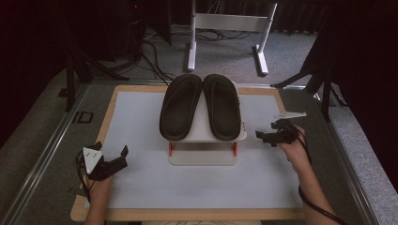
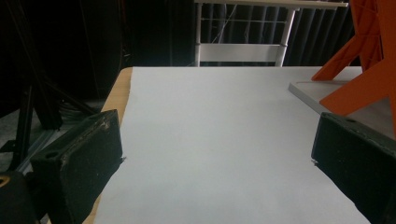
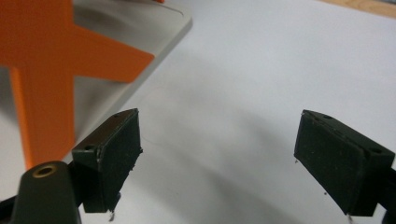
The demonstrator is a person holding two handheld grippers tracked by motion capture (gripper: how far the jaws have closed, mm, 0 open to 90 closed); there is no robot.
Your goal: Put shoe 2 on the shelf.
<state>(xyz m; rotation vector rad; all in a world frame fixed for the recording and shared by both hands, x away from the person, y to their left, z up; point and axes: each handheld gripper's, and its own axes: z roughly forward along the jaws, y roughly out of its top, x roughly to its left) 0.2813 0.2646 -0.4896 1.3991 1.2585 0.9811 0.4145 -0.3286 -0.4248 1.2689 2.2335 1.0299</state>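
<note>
Two black sandals (image 1: 202,107) lie side by side, soles up, on a white shelf rack (image 1: 202,137) with orange legs (image 2: 362,60) near the middle of the table. My left gripper (image 1: 110,158) rests open at the table's left front, well clear of the rack. My right gripper (image 1: 268,135) stands open just right of the rack's edge. In the right gripper view its jaws are wide apart over bare white surface, with an orange leg (image 3: 42,70) and the rack's grey base (image 3: 144,37) at the left. Neither gripper holds anything.
A white sheet (image 1: 197,183) covers a wooden board (image 1: 110,112) that lies on a grey carpeted table. A white metal stand (image 1: 227,28) and cables sit on the floor beyond. Black tripod legs (image 1: 309,77) stand at the far right.
</note>
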